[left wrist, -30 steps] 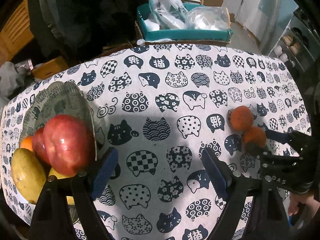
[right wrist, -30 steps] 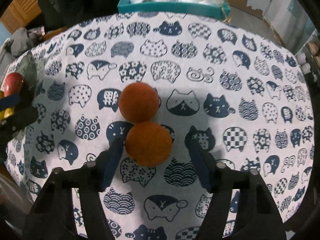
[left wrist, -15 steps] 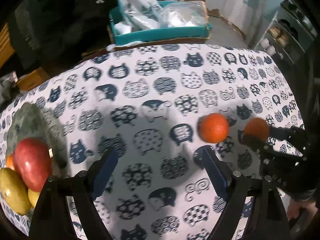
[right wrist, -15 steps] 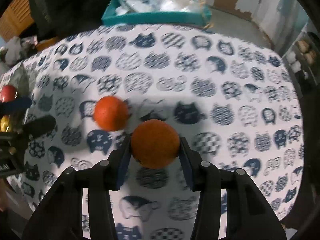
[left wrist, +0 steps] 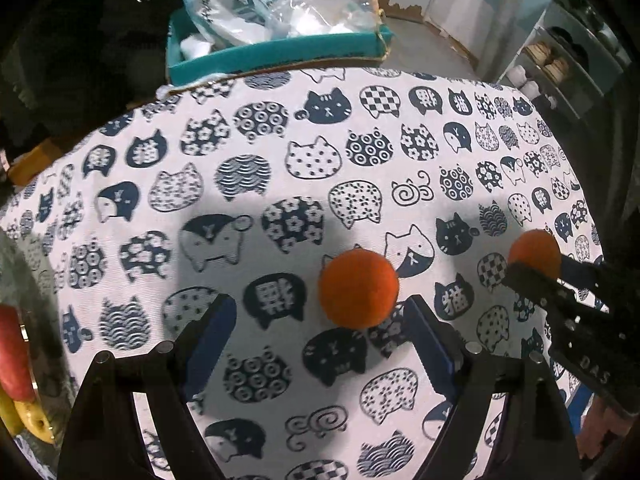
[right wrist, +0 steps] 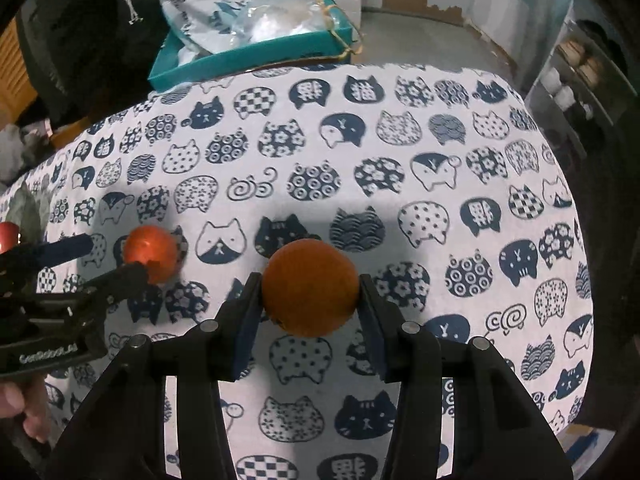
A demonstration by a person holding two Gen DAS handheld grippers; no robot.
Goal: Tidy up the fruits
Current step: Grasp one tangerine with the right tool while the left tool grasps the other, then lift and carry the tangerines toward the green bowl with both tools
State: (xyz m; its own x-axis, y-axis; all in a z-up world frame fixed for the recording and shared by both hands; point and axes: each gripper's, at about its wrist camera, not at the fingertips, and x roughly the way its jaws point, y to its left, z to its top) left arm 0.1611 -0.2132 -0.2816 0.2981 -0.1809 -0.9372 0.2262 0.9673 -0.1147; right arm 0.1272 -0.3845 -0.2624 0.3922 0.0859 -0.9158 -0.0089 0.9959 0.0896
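Your right gripper [right wrist: 310, 294] has just clamped one orange [right wrist: 310, 288] and lifted it clear; your left gripper [left wrist: 320, 332], jaws wide and empty, has swung in on the second orange [left wrist: 358, 289] left on the cat-print tablecloth [left wrist: 360, 160]

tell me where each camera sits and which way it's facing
Left wrist: sits on the left gripper, looking steeply down at the cat-print tablecloth; its open blue-padded fingers flank a loose orange; the right gripper shows at the right edge.
Right wrist: sits on the right gripper, tilted down the same way; its fingers are shut on the held orange; the left gripper and a hand show at left.
Shared: both oranges, the tablecloth, the teal box behind, each other's gripper.
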